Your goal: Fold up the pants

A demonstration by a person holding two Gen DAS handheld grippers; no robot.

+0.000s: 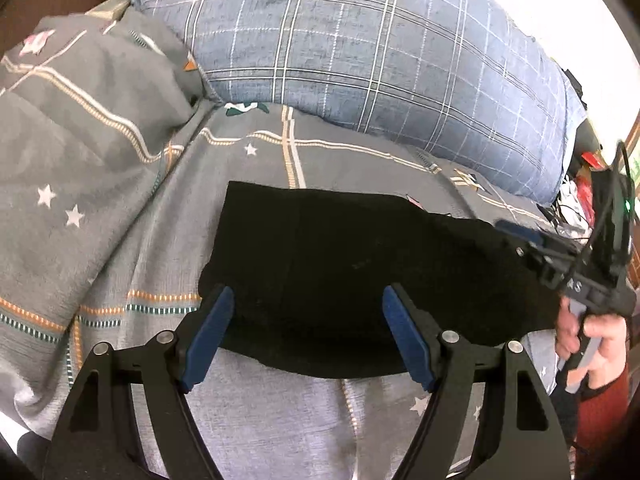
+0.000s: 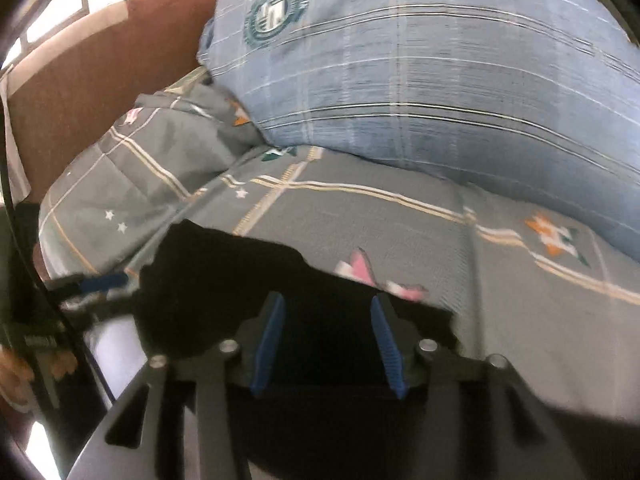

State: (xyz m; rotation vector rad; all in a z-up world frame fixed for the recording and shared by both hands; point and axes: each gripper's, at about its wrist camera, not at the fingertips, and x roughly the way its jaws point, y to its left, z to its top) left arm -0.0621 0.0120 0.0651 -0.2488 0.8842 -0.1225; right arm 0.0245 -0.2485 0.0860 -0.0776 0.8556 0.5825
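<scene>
While matte black pants (image 1: 360,272) lie rectangular, both grippers' jaws gape, gripping nothing.

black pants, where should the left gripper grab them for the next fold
Probably the near-left corner of the black pants, approached from the near side. They lie flat on the grey bedsheet, so an edge is the only part the open left gripper can pinch; its fingers already straddle that hem.

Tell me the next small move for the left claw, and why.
Probably ease the left claw down and close it on the near edge of the black pants. Its jaws stand open over that edge, gripping nothing, while the right claw is also open over the other end on the bedsheet.
</scene>
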